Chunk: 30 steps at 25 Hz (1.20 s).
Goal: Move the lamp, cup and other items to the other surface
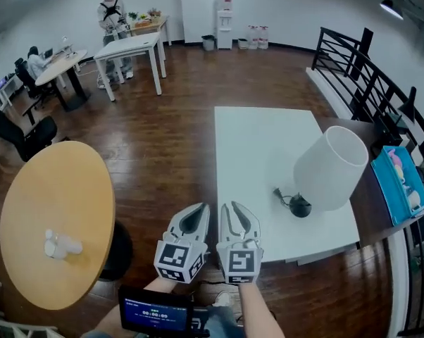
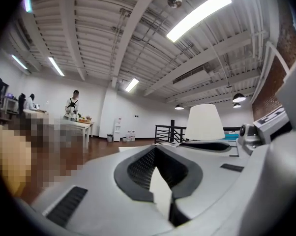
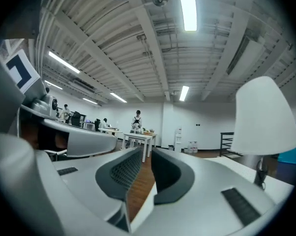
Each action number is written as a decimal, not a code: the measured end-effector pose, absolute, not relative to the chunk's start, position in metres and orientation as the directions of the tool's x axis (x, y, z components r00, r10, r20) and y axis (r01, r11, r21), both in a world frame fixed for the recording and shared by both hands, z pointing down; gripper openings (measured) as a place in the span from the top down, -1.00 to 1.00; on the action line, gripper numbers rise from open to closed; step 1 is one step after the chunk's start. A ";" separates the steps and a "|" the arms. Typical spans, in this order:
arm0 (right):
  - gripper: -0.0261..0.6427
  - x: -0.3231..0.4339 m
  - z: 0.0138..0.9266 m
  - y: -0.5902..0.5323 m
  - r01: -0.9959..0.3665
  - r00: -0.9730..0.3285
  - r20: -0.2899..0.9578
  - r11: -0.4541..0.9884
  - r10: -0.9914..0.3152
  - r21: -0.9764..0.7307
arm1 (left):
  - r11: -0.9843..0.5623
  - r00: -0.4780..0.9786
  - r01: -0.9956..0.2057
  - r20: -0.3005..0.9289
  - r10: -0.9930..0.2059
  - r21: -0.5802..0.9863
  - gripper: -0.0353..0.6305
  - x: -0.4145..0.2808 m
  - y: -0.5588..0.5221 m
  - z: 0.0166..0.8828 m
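Head view: lamp (image 1: 329, 167) standing on white table (image 1: 254, 146), near its right edge, left gripper (image 1: 198, 210) and right gripper (image 1: 233, 208) side by side at the table's near edge, left gripper view: jaws closed tip to tip, empty, right gripper view: jaws a narrow slit apart, empty.

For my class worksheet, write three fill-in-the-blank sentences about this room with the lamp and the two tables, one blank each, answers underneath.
1. The lamp stands on the ___ rectangular table.
2. The small white items lie on the ___ wooden table.
3. The left gripper and the right gripper, side by side at the near edge, each hold ___.

Missing words: white; round; nothing
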State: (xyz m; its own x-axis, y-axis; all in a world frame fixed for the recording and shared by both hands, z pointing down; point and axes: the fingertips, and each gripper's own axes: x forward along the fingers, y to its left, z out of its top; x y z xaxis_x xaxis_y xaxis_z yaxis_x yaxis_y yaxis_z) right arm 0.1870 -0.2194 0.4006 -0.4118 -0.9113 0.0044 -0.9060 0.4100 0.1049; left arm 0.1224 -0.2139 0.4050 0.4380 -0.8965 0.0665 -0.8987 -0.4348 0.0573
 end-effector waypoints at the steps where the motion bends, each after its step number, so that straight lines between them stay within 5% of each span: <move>1: 0.76 0.168 0.398 -0.217 -0.895 -0.437 0.000 0.435 -0.900 0.105 | -0.420 0.423 -0.906 0.066 -0.904 0.053 0.86 0.106 -0.212 0.404; 11: 0.81 0.018 0.381 -0.191 -0.777 -0.627 -0.008 0.624 -0.779 0.085 | -0.257 0.261 -0.964 0.067 -0.963 0.067 0.86 -0.033 -0.194 0.404; 30: 0.76 -0.149 0.397 -0.133 -0.512 -0.858 -0.006 0.856 -0.513 0.062 | 0.085 -0.089 -0.991 -0.028 -0.996 0.106 0.86 -0.198 -0.119 0.394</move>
State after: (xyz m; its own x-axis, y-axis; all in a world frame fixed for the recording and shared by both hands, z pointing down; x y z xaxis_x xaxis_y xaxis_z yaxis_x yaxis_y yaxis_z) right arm -0.1490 -0.1334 0.3973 -0.8583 -0.5131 -0.0056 -0.5124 0.8565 0.0622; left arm -0.1982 -0.1194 0.3936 -0.0886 -0.9957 -0.0280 -0.9907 0.0852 0.1061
